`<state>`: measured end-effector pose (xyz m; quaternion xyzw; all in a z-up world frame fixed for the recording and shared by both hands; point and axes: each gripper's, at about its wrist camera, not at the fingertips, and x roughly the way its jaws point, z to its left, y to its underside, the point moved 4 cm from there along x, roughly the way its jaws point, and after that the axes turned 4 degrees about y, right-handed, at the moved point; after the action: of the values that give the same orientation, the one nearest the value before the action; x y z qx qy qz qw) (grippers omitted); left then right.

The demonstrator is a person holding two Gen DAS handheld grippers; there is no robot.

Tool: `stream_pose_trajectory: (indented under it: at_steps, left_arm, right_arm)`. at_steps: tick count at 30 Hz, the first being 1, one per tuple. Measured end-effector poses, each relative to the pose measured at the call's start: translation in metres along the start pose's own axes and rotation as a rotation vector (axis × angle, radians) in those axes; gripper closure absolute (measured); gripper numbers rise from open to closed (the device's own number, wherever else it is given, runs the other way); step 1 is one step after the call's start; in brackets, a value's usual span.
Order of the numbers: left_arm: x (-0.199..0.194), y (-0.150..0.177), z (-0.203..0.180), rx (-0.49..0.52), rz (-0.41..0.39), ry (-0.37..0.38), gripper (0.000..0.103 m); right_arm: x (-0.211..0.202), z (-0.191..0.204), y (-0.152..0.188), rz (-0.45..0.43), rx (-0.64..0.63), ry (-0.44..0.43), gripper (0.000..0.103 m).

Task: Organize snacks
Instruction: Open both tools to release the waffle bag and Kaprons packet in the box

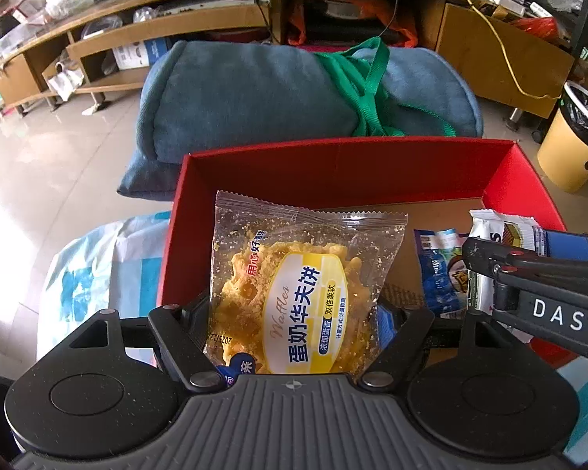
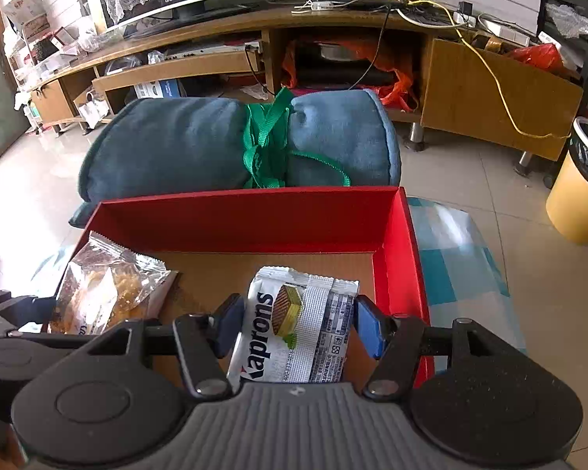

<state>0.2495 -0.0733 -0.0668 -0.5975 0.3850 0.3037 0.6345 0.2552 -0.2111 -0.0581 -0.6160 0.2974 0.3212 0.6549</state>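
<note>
We find both packets over the open red cardboard box, unreleased: left gripper clamps the clear waffle packet, right gripper clamps the white wafer packet; a blue packet lies inside.

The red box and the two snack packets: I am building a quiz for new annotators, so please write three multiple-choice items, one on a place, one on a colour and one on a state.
1. Where does the rolled blue cushion lie?
A. inside the red box
B. on the floor beyond the red box
C. on the TV shelf

2. What colour is the strap tied round that cushion?
A. green
B. yellow
C. white

3. What is between the right gripper's fingers?
A. nothing
B. the waffle packet
C. the Kaprons wafer packet

Answers:
1 B: the cushion lies on the tiles past the far wall of the red box.
2 A: the webbing is bright green.
3 C: the Kaprons wafer packet sits between the blue pads; the waffle packet is in the left gripper.
</note>
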Motion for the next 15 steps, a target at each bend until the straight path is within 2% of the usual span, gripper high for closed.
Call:
stream_pose_trajectory:
  at_steps: [6,15]
  left_arm:
    - [0.007,-0.001,-0.001,-0.004,0.016,0.0,0.022]
    - [0.003,-0.002,-0.002,0.006,0.003,-0.007,0.016]
  right_arm:
    - [0.011,0.002,-0.002,0.015,0.013,-0.037,0.044]
    - [0.012,0.002,-0.001,0.011,0.018,-0.023,0.043]
